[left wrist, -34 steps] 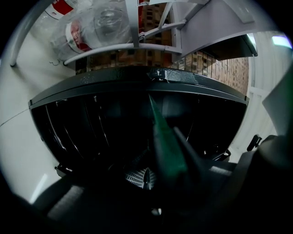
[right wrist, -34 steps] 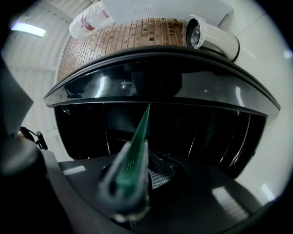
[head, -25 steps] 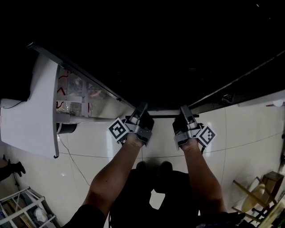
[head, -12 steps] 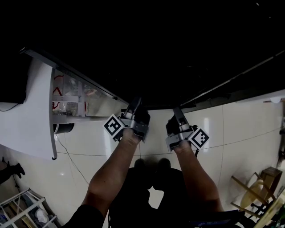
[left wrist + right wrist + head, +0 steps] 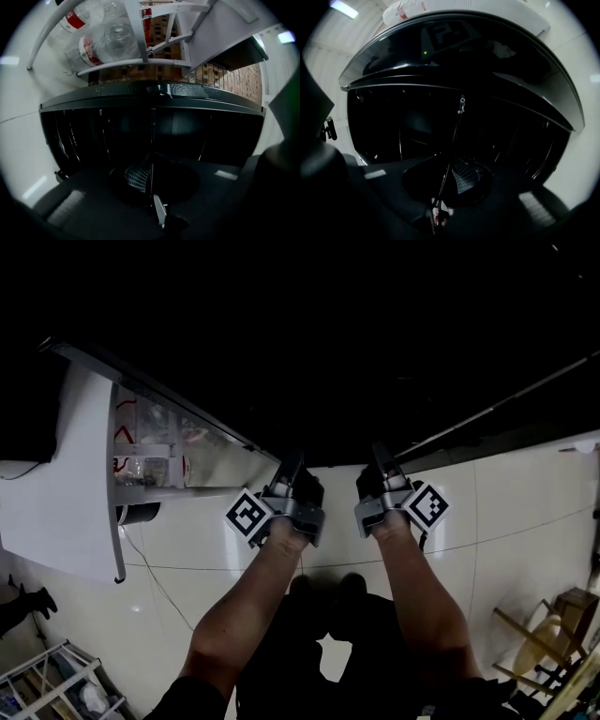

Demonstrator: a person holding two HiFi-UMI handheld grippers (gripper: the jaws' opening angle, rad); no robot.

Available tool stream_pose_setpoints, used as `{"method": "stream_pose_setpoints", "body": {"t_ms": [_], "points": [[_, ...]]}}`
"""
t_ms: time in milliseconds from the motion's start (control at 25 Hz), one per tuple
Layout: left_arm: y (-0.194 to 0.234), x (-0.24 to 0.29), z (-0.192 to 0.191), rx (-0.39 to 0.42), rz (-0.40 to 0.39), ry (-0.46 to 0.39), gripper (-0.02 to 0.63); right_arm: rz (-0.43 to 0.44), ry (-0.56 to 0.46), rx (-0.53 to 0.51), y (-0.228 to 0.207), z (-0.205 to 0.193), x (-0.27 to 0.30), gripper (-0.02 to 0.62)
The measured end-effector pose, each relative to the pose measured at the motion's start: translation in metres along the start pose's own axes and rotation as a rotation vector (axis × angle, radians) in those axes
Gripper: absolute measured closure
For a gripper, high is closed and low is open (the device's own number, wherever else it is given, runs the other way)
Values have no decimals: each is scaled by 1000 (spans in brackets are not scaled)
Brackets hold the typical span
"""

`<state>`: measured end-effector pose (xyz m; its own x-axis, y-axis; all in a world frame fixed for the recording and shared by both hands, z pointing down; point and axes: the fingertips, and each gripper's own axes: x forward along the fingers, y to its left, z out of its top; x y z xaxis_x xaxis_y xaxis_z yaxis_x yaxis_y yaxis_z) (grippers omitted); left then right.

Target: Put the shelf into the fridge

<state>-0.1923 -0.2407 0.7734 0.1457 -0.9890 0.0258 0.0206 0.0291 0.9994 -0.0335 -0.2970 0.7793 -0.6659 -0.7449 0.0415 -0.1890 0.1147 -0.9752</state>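
The shelf shows as a thin dark sheet seen edge-on, running away from the jaws in the left gripper view and the right gripper view. My left gripper is shut on its near edge, and my right gripper is shut on it beside that. Both point into the black fridge opening, where wire rails line the side walls. In the head view the shelf is lost in the dark opening. The white fridge door stands open at the left.
Bottles sit in the door's rack. A cable trails over the glossy tiled floor. A white wire rack is at the bottom left and a wooden frame at the bottom right.
Both grippers have shifted slightly forward toward the fridge opening. The dark bar seen between them a second ago no longer shows.
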Motion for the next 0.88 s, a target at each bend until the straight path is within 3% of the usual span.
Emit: {"method": "stream_pose_setpoints", "body": {"t_ms": [120, 240, 600, 880], "points": [[0, 11, 8, 4, -23, -40, 591, -31, 34, -40, 1, 2, 9, 540], [1, 16, 11, 10, -43, -28, 591, -17, 74, -99, 11, -6, -2, 534], [-5, 27, 15, 183, -29, -18, 575, -64, 91, -304, 2, -11, 3, 589], [-4, 37, 22, 195, -27, -51, 583, -118, 46, -301, 5, 5, 29, 589]]}}
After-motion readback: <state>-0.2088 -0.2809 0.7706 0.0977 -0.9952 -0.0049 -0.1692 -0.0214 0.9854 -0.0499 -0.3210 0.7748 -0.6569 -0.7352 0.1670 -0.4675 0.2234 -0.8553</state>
